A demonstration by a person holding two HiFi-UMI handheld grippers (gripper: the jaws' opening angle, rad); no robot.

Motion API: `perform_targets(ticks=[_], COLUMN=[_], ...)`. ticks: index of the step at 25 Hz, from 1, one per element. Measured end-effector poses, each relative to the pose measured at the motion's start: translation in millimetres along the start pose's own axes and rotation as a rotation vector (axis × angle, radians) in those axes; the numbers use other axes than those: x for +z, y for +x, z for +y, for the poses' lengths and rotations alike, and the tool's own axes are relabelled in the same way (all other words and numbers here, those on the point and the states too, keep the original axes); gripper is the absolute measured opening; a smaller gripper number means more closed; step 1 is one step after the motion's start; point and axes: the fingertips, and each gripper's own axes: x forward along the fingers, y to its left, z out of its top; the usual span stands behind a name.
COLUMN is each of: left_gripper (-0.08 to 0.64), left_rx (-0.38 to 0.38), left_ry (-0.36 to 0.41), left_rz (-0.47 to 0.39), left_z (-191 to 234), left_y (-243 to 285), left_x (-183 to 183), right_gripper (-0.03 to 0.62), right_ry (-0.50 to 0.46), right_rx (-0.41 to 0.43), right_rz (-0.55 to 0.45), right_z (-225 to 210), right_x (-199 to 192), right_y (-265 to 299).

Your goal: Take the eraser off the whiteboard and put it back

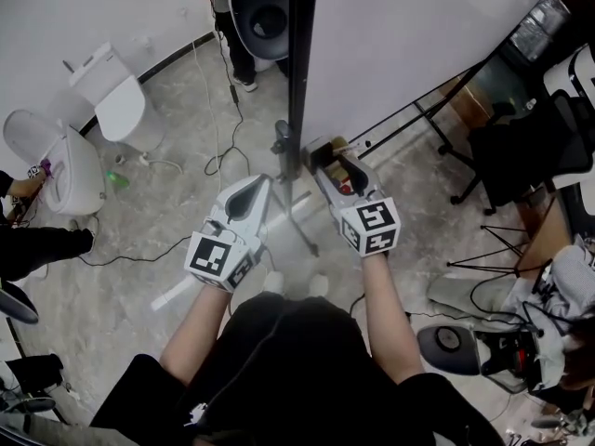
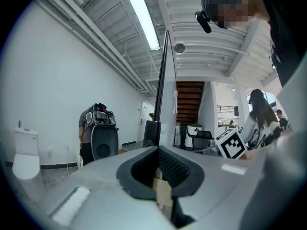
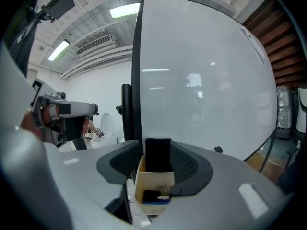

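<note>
Eraser, apparently between jaws, right gripper view only

Floor: grey marbled tile. One white toilet stands well left of the left tongs. A second toilet, lid up, is further left, with a small green bottle on the floor just beside it. A black cable trails over the floor beyond the left tongs. A person with a black pack stands ahead of both tongs. A black office chair is well right of the right tongs. Wooden stairs are far ahead of the left tongs, with a strip light overhead.
</note>
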Motion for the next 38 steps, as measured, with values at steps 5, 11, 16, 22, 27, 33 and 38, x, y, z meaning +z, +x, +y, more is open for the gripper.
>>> perform_targets(ticks=[5,11,16,22,27,33,38], left_gripper=[0.006,0.006,0.006,0.006,0.006,0.006,0.006], left_rx=[0.011,0.022,0.016,0.017,0.050,0.045,0.034], left_ry=[0.000,0.001,0.005,-0.001,-0.004,-0.007,-0.002], left_rz=[-0.002,0.004,-0.007,-0.024,0.001,-0.006,-0.021], left_z=[5,15,19,26,34,37,38], left_y=[0,-1,1,0,-1,0,-2], left_x=[1,1,1,1,3,0,-1], right_gripper=[0.254,0.282,0.305,0.311,0.310,0.310,0.310], right_ry=[-0.002,-0.010,-0.014,-0.022,-0.025,-0.028,-0.026], right_rx=[0.000,0.010,0.008,0.015,0.017,0.024,0.020], right_rz=[0.019,0.035,0.052,0.077,0.084,0.088,0.091], right_z=[-3,-1,-2,-2,-2,-2,-1], right_x=[-5,-5,-8,-12,-14,-14,-18], right_y=[10,21,29,40,45,49,49])
